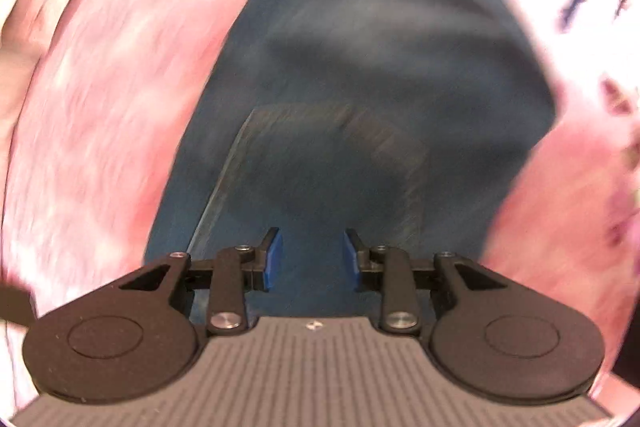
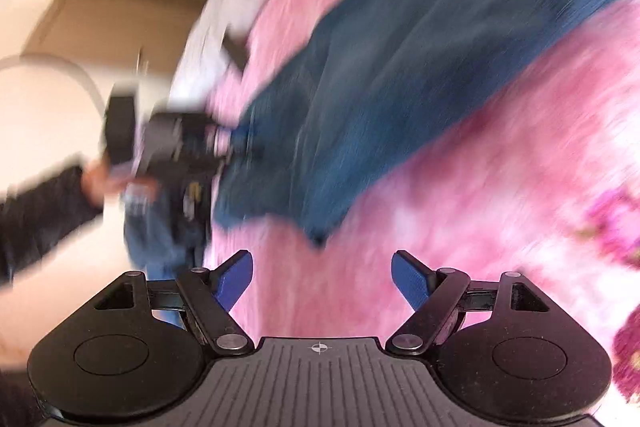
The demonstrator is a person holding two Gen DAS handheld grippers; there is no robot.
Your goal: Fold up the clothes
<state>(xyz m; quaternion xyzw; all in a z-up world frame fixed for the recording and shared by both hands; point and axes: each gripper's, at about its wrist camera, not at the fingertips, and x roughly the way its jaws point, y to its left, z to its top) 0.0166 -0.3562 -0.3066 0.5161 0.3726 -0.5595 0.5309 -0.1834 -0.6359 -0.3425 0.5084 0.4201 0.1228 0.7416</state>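
A: Blue denim, the jeans [image 1: 360, 67], spread flat on the pink blanket [image 1: 100, 107]. How do the left gripper [image 1: 312, 259] fingers stand over them?

B: Apart, with a clear gap between the blue pads [image 1: 274, 259]. Nothing is pinched between them. Through the gap only denim shows, and a stitched back pocket [image 1: 332, 155] of the jeans lies just ahead of the fingertips. The picture is smeared by motion, so I cannot tell whether the pads touch the cloth.

A: And the right gripper [image 2: 322, 283]?

B: Spread wider, the blue pads [image 2: 236, 279] splayed outward, holding nothing. Below and between them is pink blanket [image 2: 480, 187], not denim.

A: Where are the jeans [image 2: 400, 87] relative to those fingers?

B: Ahead of them and apart. The nearest corner of the denim comes to a point just beyond the gap between the fingertips, and from there the jeans run away toward the far right of the view.

A: Anything at the jeans' other edge?

B: In the right wrist view the left gripper [image 2: 236, 143] sits at the jeans' left end, held by a hand [image 2: 100, 179] in a dark sleeve. It is too blurred to judge its fingers from there.
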